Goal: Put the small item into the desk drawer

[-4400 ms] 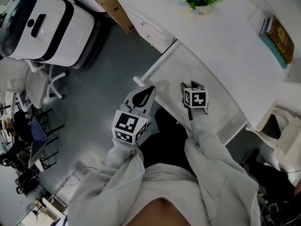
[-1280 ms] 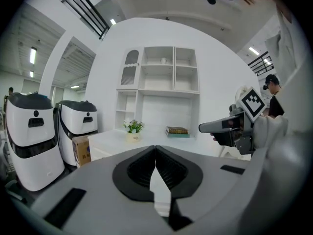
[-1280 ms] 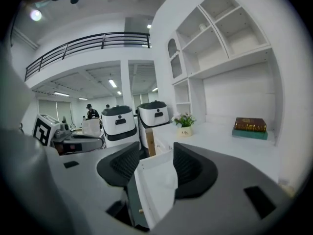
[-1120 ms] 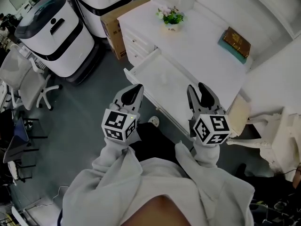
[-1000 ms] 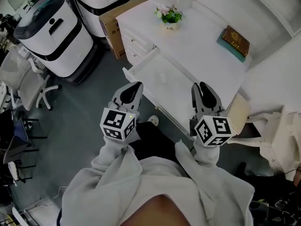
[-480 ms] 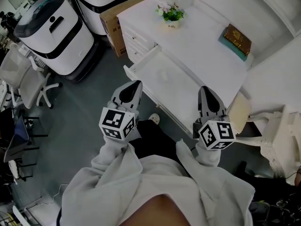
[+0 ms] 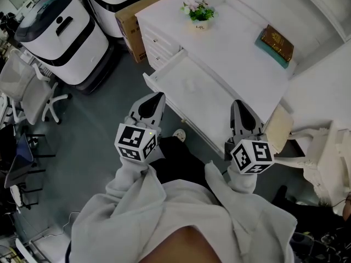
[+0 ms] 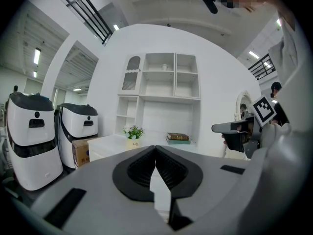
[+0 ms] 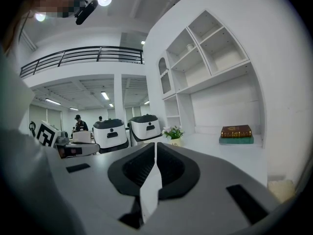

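The desk drawer [image 7: 215, 107] is seen standing pulled out ahead of both tools, its front edge lying just beyond their tips. A faint pale shape [image 7: 189, 84] can be made out on the drawer floor, ahead of the left gripper [image 7: 158, 98] and off to its right. It is taken to be the small item, though it is too dim to be named with certainty.

The left gripper is clenched, pad against pad, with nothing between them. The right gripper [image 7: 239, 106] is likewise closed and empty. From this it is judged that the placing step is done and that the drawer is left to be closed.

For that move, a closed tip would have to be brought against the drawer front and a steady push given toward the desk [image 7: 236, 43], square to the front so that the drawer is not skewed on its runners.

Both tools are held side by side and well apart, nearly level with the tips dipped slightly, and are aimed at the desk. The marker cubes are turned upward, and the sleeved forearms are drawn back close to the body.
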`<move>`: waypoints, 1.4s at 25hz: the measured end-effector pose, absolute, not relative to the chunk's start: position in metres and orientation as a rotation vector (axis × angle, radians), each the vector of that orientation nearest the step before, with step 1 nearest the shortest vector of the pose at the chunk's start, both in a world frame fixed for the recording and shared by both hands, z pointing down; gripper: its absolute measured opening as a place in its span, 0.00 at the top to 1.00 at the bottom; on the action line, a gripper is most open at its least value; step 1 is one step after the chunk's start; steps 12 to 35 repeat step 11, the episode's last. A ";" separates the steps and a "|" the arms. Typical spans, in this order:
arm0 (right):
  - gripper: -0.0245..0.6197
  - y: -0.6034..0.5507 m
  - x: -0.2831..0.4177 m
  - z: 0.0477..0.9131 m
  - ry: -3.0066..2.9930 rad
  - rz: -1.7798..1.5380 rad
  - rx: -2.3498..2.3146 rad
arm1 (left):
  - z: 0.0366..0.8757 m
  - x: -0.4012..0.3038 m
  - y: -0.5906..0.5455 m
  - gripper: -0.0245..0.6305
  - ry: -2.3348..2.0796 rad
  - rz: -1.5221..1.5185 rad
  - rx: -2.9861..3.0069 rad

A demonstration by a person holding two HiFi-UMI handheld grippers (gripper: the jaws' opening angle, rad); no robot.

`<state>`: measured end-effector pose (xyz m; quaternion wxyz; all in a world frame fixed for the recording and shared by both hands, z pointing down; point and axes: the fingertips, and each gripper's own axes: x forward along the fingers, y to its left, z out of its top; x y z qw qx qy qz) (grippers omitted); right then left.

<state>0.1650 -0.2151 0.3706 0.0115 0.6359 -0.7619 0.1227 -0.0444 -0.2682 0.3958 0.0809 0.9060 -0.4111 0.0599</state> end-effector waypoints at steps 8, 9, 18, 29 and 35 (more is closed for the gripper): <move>0.90 -0.214 0.167 0.375 -2.367 0.397 1.980 | 0.401 -0.041 -0.265 0.94 -1.210 0.194 2.711; 0.90 -0.214 0.166 0.376 -2.368 0.398 1.978 | 0.401 -0.041 -0.264 0.94 -1.209 0.197 2.711; 0.90 -0.215 0.164 0.377 -2.369 0.401 1.972 | 0.403 -0.042 -0.264 0.94 -1.208 0.202 2.711; 0.90 -0.215 0.164 0.377 -2.369 0.401 1.972 | 0.403 -0.042 -0.264 0.94 -1.208 0.202 2.711; 0.90 -0.215 0.164 0.377 -2.369 0.401 1.972 | 0.403 -0.042 -0.264 0.94 -1.208 0.202 2.711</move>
